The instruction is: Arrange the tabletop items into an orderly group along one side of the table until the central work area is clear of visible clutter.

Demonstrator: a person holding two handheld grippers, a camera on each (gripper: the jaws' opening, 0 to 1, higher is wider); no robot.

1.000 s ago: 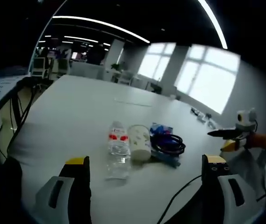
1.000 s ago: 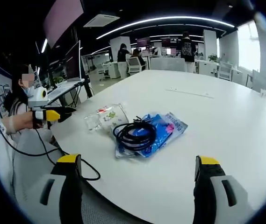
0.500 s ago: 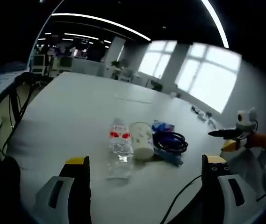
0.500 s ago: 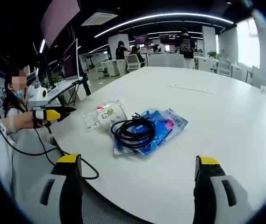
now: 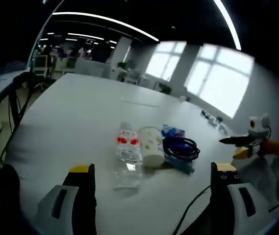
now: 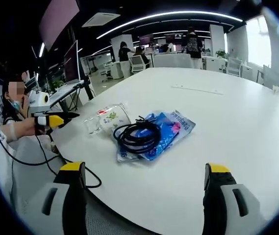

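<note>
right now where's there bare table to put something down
Bare table lies beyond the blue packet, out to its far edge. It is crowded where the black cable coil, paper cup and water bottle cluster together.

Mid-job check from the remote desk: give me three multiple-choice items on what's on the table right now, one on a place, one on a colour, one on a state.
1. Where does the black cable coil lie?
A. On the blue packet
B. Inside the paper cup
C. On the floor

2. What colour is the band on the water bottle?
A. Green
B. Red
C. Yellow

3. How do the right gripper jaws stand?
A. Shut on the cable
B. Shut on the bottle
C. Open, holding nothing

Answers:
1. A, the right gripper view shows the coil resting on top of the blue packet.
2. B, the left gripper view shows a red band near the bottle's cap end.
3. C, its yellow-tipped jaws stand wide apart with only bare white table between them.
</note>
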